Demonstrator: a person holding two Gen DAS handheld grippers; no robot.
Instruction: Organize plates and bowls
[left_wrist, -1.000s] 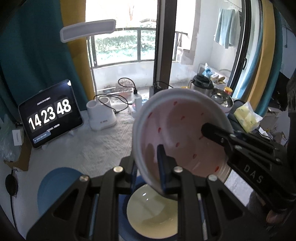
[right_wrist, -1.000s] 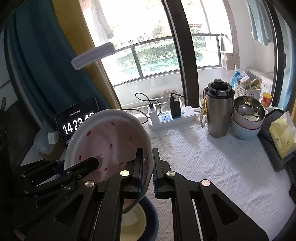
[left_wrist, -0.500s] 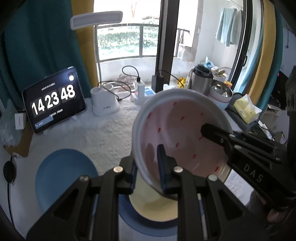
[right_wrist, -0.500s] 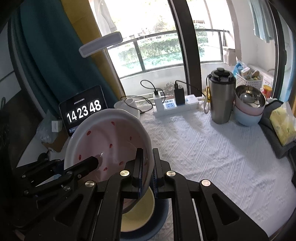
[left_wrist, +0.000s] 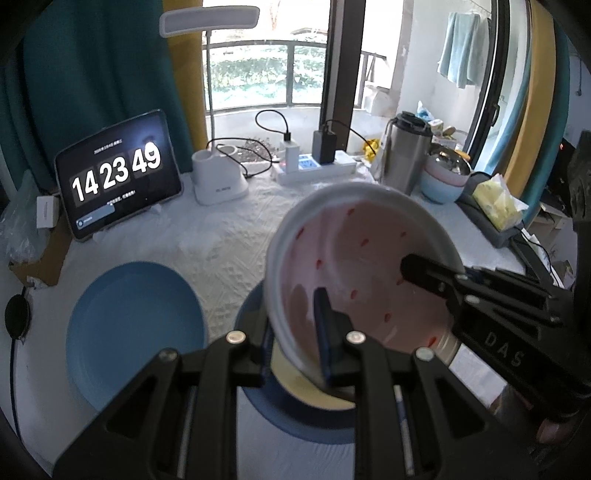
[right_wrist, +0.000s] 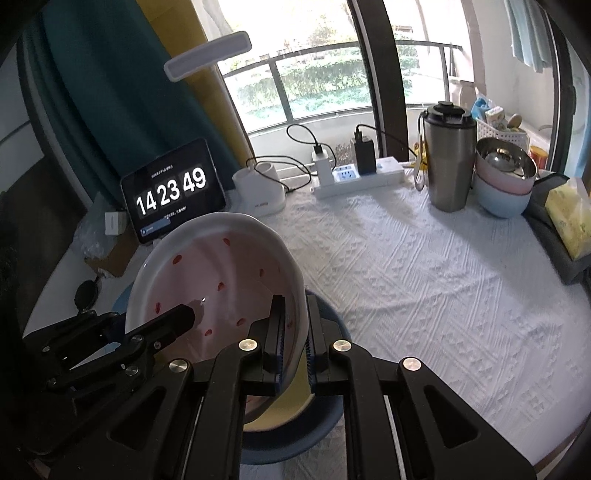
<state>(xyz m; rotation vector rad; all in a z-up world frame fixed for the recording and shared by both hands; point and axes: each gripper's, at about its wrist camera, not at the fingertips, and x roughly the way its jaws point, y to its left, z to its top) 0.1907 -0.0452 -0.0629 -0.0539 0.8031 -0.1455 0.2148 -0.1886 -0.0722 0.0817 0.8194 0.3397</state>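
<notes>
The left gripper (left_wrist: 295, 332) pinches the pink bowl's (left_wrist: 365, 266) near-left rim; the right gripper (right_wrist: 295, 328) pinches its right rim. White outside, pink inside with red flecks, it hangs tilted over a cream bowl (left_wrist: 306, 391) on a blue plate (left_wrist: 295, 424).

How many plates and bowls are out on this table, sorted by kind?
Plates: 3, namely the blue plate, the blue plate under the stack and the cream plate on it.
Bowls: 4, namely the pink-spotted bowl held by both hand-held grippers, and the nested steel bowl, pink bowl and pale blue bowl.
Total: 7
</notes>
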